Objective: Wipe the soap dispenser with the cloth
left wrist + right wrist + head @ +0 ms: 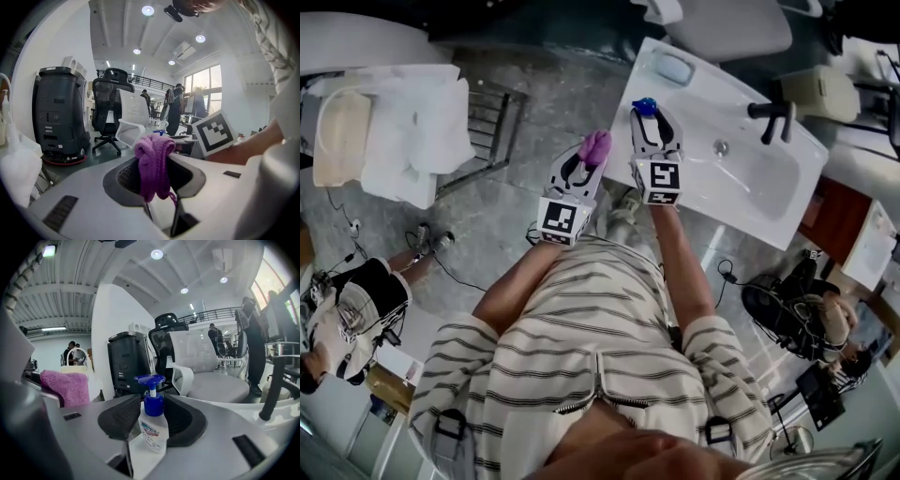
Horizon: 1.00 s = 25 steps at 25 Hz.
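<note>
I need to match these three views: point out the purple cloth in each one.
Head view: purple cloth just above centre.
Left gripper view: centre, clamped between the fingers.
Right gripper view: left edge, mid-height.
Shared landmark: the blue pump of the soap dispenser, in all three.

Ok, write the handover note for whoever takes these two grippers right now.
Left gripper: shut on the purple cloth, which is bunched between its jaws.
Right gripper: jaws apart with the soap dispenser between them. The pads are close to it but not seen clamping.
Where: the dispenser is at the edge of the sink. The cloth is beside it, not touching.
Done: cloth picked up, both things brought together.
Left: close on the dispenser and wipe it with the cloth. No wiping contact shows yet.
</note>
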Available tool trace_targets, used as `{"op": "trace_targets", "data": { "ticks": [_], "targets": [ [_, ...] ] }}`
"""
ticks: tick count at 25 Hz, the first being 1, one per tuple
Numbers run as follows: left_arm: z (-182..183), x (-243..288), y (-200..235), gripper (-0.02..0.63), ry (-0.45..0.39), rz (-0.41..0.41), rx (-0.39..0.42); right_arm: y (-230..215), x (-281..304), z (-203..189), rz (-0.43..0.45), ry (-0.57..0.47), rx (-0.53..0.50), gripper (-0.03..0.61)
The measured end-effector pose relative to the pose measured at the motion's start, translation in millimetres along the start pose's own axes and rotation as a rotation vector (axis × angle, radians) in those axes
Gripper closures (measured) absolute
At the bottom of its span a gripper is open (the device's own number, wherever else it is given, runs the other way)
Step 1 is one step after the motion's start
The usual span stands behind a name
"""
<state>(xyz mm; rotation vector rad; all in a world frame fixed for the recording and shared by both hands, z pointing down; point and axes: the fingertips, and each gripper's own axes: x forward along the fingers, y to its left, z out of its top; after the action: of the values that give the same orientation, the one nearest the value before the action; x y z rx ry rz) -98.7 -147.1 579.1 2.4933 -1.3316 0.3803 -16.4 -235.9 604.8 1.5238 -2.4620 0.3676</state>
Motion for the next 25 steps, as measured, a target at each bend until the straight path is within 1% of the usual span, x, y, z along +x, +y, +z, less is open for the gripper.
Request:
{"op": "trace_targets", "data": {
  "ticks": [2,4,5,14,25],
  "targets": [
    [-1,0,2,0.485,0.003,0.003,0.000,-1,2,-2,-0.009,0.004,0.002,0.436],
    [-2,1,2,0.485,0.006,0.006,0.003,-3,3,-3,-0.018,0.010,-0.005,0.459],
    [-2,1,3,0.485,0.007,0.006,0.004,-5,3,-3,-0.018,0.014,-0.009,0.460],
    [1,3,-3,0.485,0.005,-0.012,0.023,-8,-2,0,0.012,0.033,0.015,0.449],
    [19,-3,-13,0.485,-0.025,-0.027,0.062,-5,-32,31,0.040,-0.014,0.015,0.449]
  ]
}}
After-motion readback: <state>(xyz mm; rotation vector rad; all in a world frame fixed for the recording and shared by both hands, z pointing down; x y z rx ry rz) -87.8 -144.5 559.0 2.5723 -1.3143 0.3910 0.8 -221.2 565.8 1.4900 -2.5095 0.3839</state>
